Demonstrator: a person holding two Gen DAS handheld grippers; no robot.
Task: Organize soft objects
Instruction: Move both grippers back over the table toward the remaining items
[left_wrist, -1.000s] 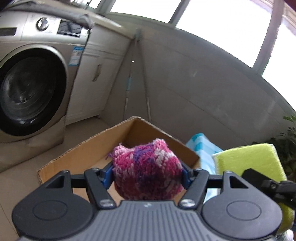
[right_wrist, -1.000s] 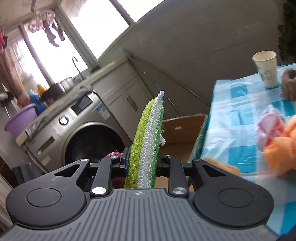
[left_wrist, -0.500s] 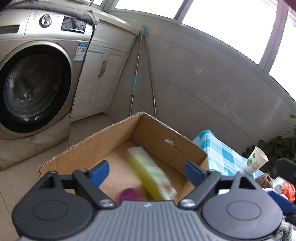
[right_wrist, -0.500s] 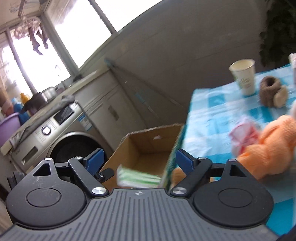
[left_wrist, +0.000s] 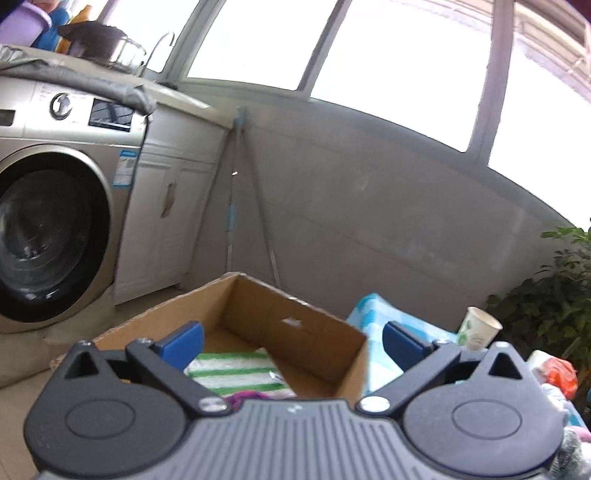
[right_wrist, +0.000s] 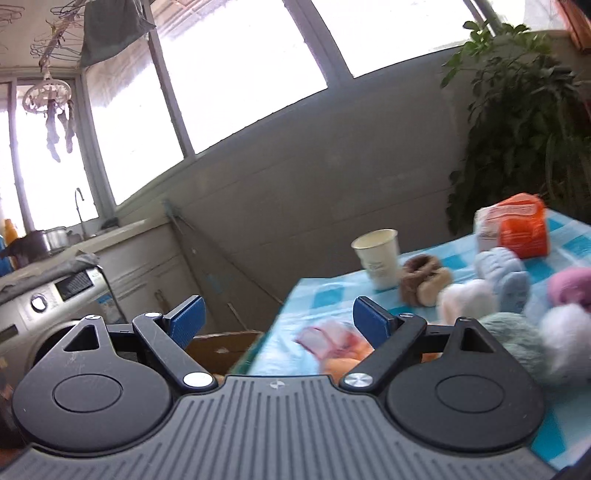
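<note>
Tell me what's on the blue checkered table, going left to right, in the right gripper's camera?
Pink soft thing → paper cup → brown knitted bootie → pale pink ball → light blue knitted piece → orange pack → purple ball.

Bright windows (left_wrist: 399, 55) glare above a grey wall (left_wrist: 369, 206); washing machine (left_wrist: 55, 206) left; leafy plant (right_wrist: 517, 122) right.
</note>
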